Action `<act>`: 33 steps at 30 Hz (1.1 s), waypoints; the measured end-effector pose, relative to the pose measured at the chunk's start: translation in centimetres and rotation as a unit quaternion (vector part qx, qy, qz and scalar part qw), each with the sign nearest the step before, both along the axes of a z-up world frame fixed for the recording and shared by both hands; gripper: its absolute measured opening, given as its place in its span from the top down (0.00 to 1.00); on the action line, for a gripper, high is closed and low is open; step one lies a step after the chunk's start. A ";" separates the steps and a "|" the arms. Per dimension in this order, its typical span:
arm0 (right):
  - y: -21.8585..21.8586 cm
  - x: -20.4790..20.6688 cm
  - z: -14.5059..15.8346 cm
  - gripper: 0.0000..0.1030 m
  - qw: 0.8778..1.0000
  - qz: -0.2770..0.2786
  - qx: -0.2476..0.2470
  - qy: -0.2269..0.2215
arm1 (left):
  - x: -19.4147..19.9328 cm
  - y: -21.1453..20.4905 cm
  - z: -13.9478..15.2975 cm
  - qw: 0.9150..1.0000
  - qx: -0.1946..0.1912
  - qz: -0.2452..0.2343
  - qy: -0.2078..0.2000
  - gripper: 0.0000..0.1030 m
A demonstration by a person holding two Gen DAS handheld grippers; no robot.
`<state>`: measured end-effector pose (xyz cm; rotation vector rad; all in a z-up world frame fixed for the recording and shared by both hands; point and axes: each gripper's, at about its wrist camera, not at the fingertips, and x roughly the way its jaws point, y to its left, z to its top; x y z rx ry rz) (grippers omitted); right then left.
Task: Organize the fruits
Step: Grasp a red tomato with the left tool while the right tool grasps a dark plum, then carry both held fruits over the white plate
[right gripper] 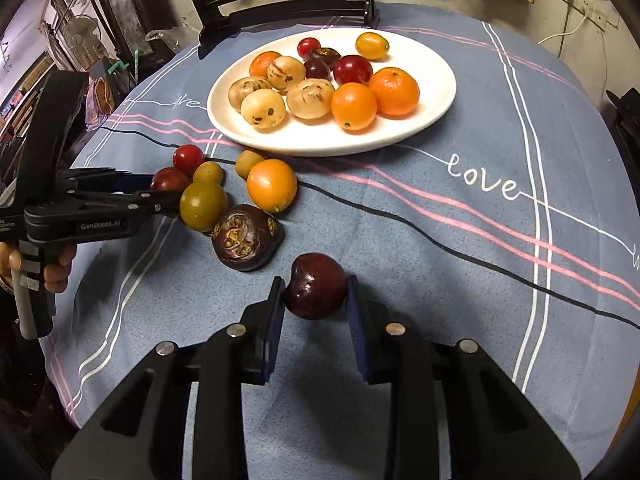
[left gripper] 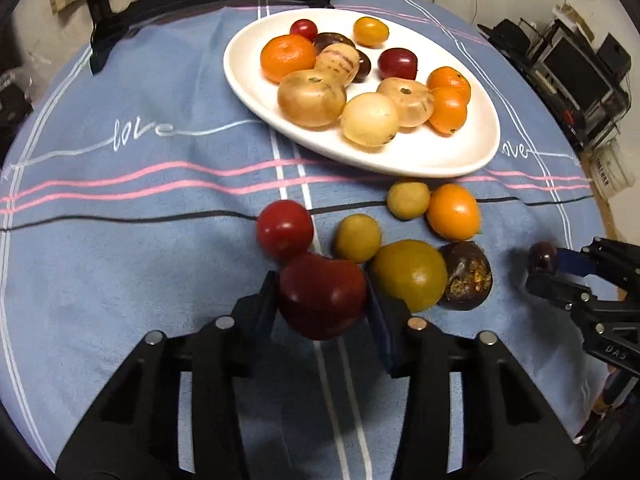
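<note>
A white oval plate (left gripper: 420,160) (right gripper: 424,60) at the far middle of the table holds several fruits: oranges, pale round fruits, red and dark ones. My left gripper (left gripper: 322,296) is shut on a red plum-like fruit (left gripper: 322,294); it also shows at the left of the right wrist view (right gripper: 168,192). My right gripper (right gripper: 316,290) is shut on a dark red cherry-like fruit (right gripper: 316,286), which also shows at the right of the left wrist view (left gripper: 542,256). Loose fruits lie near the plate: a red tomato (left gripper: 285,230), a green-yellow fruit (left gripper: 408,274), an orange one (left gripper: 453,211), a dark mangosteen (left gripper: 466,276) (right gripper: 246,238).
A blue striped tablecloth (left gripper: 140,240) with "love" script covers the round table. A black chair back (left gripper: 120,8) (right gripper: 280,4) stands behind the plate. Shelves and clutter sit beyond the table's edges. Two small yellow-green fruits (left gripper: 357,238) (left gripper: 407,199) lie among the loose ones.
</note>
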<state>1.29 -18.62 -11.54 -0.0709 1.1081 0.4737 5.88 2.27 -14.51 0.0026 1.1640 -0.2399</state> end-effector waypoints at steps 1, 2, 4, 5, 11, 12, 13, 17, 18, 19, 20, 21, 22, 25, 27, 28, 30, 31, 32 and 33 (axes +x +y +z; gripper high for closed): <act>0.0 -0.1 0.2 0.70 1.000 -0.001 0.003 -0.002 | -0.1 -0.1 0.0 1.000 0.002 -0.001 0.001 0.58; 0.0 0.0 0.3 0.70 1.000 -0.001 0.004 -0.003 | -0.3 0.0 0.2 1.000 0.000 -0.001 0.002 0.59; 0.1 -0.1 0.7 0.70 1.000 -0.002 0.009 -0.004 | -0.8 0.1 0.8 1.000 -0.001 0.001 -0.002 0.59; 0.1 -0.2 0.8 0.70 1.000 -0.003 0.014 -0.004 | -1.2 0.2 1.1 1.000 -0.001 0.003 -0.006 0.59; 0.4 -1.2 1.8 0.70 0.999 -0.007 0.052 -0.002 | -3.6 0.5 3.9 0.999 0.007 0.016 -0.028 0.59; 0.5 -1.5 2.1 0.70 0.998 -0.006 0.057 -0.003 | -4.0 0.3 4.6 0.999 0.014 0.016 -0.036 0.59; 0.6 -1.7 2.5 0.70 0.998 -0.004 0.062 -0.007 | -4.3 0.1 5.2 0.999 0.020 0.015 -0.043 0.59; 1.0 -2.3 4.2 0.70 0.997 0.003 0.073 -0.026 | -4.6 -1.2 7.6 0.997 0.028 0.006 -0.071 0.59; 1.0 -2.3 4.6 0.70 0.997 0.003 0.075 -0.032 | -4.5 -1.6 8.2 0.997 0.029 0.003 -0.077 0.59; 1.0 -2.3 5.1 0.70 0.996 0.005 0.078 -0.036 | -4.4 -1.8 8.7 0.996 0.030 0.003 -0.081 0.59; 1.0 -2.3 5.7 0.70 0.996 0.006 0.080 -0.044 | -4.2 -2.1 9.3 0.996 0.031 0.002 -0.086 0.59; 1.0 -2.3 6.2 0.70 0.995 0.006 0.081 -0.051 | -4.1 -2.5 9.9 0.995 0.030 0.000 -0.092 0.59; 1.0 -2.2 6.9 0.70 0.995 0.007 0.083 -0.059 | -4.0 -2.7 10.4 0.995 0.031 -0.001 -0.096 0.59; 0.5 -1.7 8.7 0.70 0.993 0.003 0.089 -0.079 | -3.5 -3.3 11.8 0.993 0.031 -0.002 -0.110 0.59; 0.1 -1.5 9.4 0.70 0.992 -0.001 0.093 -0.086 | -3.2 -3.6 12.8 0.992 0.035 -0.001 -0.122 0.59; 0.0 -1.3 9.7 0.70 0.992 -0.002 0.094 -0.089 | -3.1 -3.8 13.1 0.991 0.036 -0.002 -0.125 0.58; -0.3 -1.1 10.1 0.70 0.991 -0.005 0.096 -0.094 | -2.9 -4.0 13.7 0.991 0.035 -0.002 -0.131 0.58; -0.4 -0.9 10.2 0.70 0.991 -0.005 0.097 -0.095 | -2.8 -4.0 13.8 0.991 0.035 -0.003 -0.132 0.59; -0.4 -0.7 10.2 0.70 0.991 -0.006 0.097 -0.095 | -2.6 -4.1 13.9 0.990 0.035 -0.004 -0.133 0.59; -0.5 -0.6 10.2 0.70 0.991 -0.007 0.097 -0.095 | -2.5 -4.2 14.0 0.990 0.036 -0.004 -0.134 0.58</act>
